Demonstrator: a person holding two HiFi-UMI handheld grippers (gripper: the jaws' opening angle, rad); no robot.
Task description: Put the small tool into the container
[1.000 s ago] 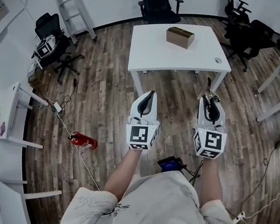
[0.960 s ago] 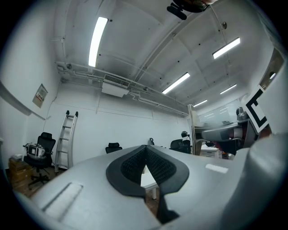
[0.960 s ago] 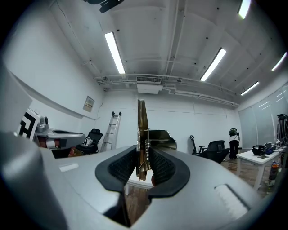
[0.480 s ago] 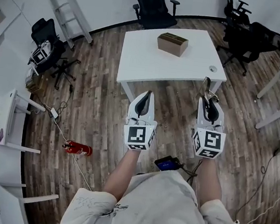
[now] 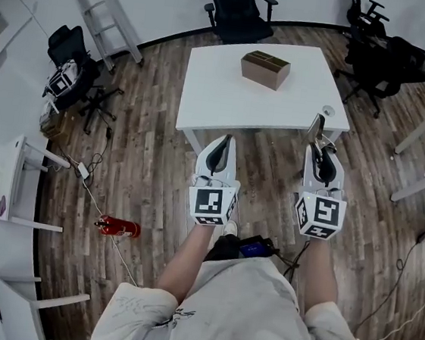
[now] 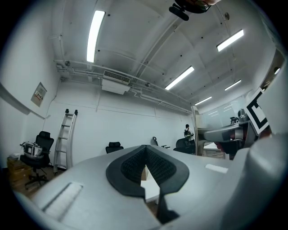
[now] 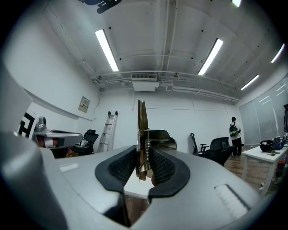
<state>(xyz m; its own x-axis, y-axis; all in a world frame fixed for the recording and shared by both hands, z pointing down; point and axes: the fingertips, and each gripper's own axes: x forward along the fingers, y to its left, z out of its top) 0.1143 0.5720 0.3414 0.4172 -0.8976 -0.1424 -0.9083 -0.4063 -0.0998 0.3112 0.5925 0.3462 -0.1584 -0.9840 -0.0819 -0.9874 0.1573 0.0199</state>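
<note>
Metal small tool [image 7: 142, 134] pinched upright in my right claw [image 5: 320, 149]. My left claw [image 5: 224, 144]: pressed together, nothing held. Cardboard container [image 5: 265, 68]: ahead of both claws, well apart, on white table [image 5: 213, 97].

The box [image 5: 265, 68] stands on the table [image 5: 220, 101], toward its far side, with an office chair [image 5: 234, 12] behind the table. The left gripper [image 5: 226, 139] and right gripper [image 5: 319, 145] are side by side at the table's near edge, the tool [image 5: 317, 126] between the right one's jaws. A ladder [image 5: 101, 8] stands far left.
</note>
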